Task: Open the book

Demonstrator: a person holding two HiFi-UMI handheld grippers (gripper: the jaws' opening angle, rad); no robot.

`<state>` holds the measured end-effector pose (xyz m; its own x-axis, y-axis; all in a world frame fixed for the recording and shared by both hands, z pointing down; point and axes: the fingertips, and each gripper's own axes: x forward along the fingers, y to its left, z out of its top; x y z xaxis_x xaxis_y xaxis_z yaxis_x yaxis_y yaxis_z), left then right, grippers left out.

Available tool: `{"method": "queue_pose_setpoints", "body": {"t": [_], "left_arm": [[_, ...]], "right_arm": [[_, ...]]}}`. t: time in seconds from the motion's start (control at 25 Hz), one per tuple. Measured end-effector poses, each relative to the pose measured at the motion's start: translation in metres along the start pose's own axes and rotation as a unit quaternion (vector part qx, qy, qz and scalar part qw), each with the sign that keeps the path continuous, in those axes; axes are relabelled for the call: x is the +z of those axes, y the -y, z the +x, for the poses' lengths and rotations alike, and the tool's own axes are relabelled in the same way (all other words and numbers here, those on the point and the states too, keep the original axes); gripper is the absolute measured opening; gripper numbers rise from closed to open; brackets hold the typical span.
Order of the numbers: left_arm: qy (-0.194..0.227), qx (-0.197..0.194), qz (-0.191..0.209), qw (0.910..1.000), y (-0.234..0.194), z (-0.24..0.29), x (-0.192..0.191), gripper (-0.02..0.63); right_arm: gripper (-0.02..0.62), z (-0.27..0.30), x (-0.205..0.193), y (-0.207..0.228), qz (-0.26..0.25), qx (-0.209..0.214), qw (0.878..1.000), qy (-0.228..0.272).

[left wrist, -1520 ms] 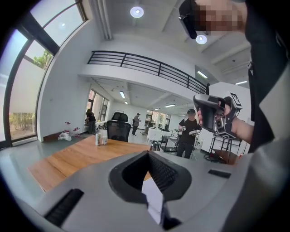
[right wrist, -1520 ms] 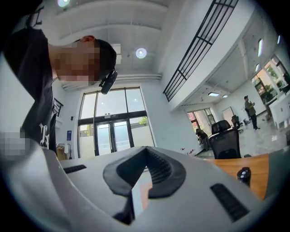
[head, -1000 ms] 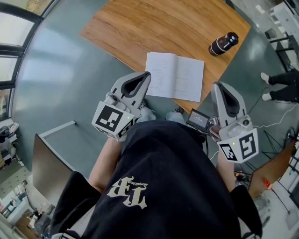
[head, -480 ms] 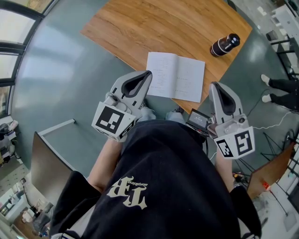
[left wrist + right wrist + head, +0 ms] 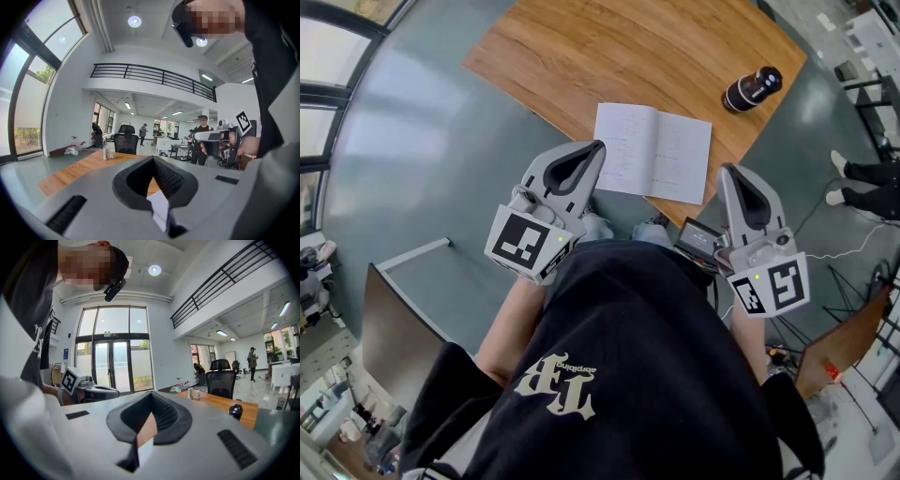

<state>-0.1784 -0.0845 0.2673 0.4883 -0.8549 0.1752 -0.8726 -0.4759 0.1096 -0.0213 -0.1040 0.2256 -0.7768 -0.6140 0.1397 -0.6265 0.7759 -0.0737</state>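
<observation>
View from a head camera looking steeply down at a person in a black shirt standing at the near corner of a wooden table (image 5: 609,47). The book (image 5: 652,153) lies flat close to that near edge, already open, two pale pages facing up and the spine crease running down the middle. A dark bottle (image 5: 750,88) sits well apart from it, towards the table's far right edge.

The person holds both tools level and low, near the waist, short of the table. The left gripper (image 5: 596,147) points at the book's left page from just beside the edge. The right gripper (image 5: 729,172) hangs off the book's right corner. In both gripper views the jaws are clenched together with nothing between them. Neither touches the book, which fits a job that looks finished, with the tools drawn clear of the pages.

Compared with a second ago, the book, the bottle and the left gripper sit where they were. The right gripper has drifted a little towards the body's middle.
</observation>
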Motion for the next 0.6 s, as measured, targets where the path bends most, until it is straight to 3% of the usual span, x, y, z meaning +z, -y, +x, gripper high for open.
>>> {"method": "queue_pose_setpoints", "body": {"t": [0.6], "left_arm": [[0.0, -0.003, -0.002, 1.0, 0.0069, 0.0014, -0.003, 0.005]], "right_arm": [[-0.014, -0.0009, -0.0058, -0.0035, -0.01, 0.007, 1.0, -0.008]]}}
